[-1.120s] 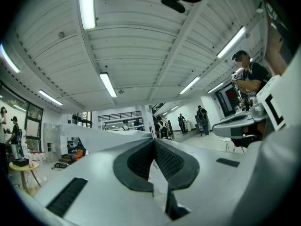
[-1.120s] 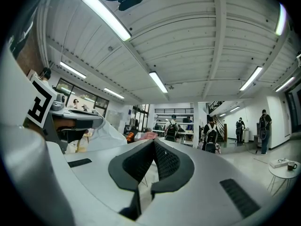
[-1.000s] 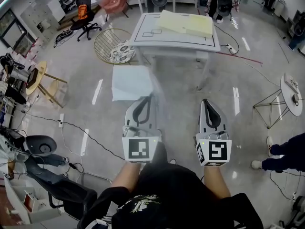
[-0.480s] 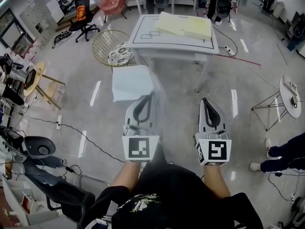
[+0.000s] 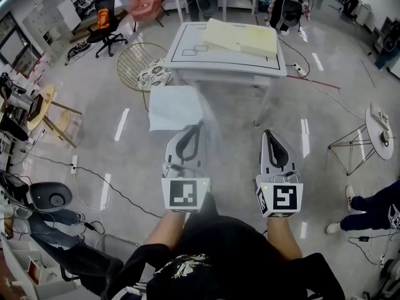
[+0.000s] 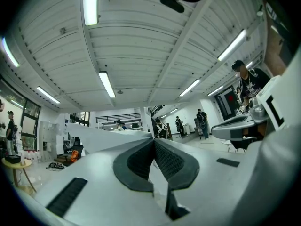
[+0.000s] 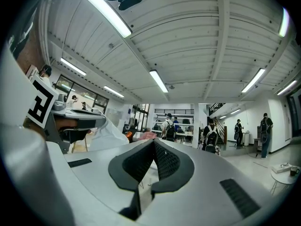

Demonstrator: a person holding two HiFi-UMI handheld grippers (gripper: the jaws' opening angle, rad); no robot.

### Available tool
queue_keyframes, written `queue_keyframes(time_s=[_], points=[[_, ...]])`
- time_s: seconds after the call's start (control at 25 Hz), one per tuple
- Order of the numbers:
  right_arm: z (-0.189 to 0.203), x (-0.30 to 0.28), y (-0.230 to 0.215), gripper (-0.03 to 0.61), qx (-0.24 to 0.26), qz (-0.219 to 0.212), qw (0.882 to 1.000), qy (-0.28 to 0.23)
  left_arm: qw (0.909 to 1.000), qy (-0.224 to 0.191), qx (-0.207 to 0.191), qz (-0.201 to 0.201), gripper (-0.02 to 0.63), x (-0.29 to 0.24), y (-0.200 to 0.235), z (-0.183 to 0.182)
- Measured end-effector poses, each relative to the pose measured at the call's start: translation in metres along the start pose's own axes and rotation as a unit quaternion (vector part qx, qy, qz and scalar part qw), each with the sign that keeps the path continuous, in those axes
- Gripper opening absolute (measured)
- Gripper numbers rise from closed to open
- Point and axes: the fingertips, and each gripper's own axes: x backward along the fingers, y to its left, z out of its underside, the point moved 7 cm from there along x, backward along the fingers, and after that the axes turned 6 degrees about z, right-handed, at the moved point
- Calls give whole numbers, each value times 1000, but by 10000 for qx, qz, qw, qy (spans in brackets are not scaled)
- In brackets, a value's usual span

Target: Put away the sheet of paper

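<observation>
Paper comes first: the sheet of paper (image 5: 174, 108) is carried in the air, pinched at its near right corner by the left gripper (image 5: 197, 129). The jaws are pressed together on the sheet, and the rest of it spreads ahead and to the left of the tips with nothing under it. The right gripper (image 5: 270, 135) sits alongside, well apart from the sheet, with its jaws closed on nothing.

Straight ahead of both grippers, across open floor, stands a white table (image 5: 225, 66). A yellow stack (image 5: 244, 35) lies on its far right part, ahead of the right gripper. Ahead and to the left of the left gripper is a gold wire chair (image 5: 139, 58).

The step in hand looks like carrying the sheet to that table, though the exact spot for it cannot be told. A single corner pinch lets a thin sheet droop and swing, so a steady, level carry should serve best, with the pinch kept firm. Near the table, the far edge should go down first. The empty right gripper could press the sheet flat before the left one lets go. The sheet should also pass clear of the chair's wire rim.
</observation>
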Motion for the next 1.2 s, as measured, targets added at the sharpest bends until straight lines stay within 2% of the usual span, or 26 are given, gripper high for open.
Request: queue_keyframes(time_s=[0.4, 0.56, 1.2], points=[[5, -53, -2, -2, -21, 109, 9999, 36, 9998, -68, -108, 157, 0, -45, 32, 4], [0, -78, 0, -2, 53, 171, 9998, 49, 9996, -123, 16, 252, 0, -67, 50, 3], [-1, -181, 17, -2, 174, 337, 9993, -33, 9986, -174, 2, 505, 0, -142, 126, 20]])
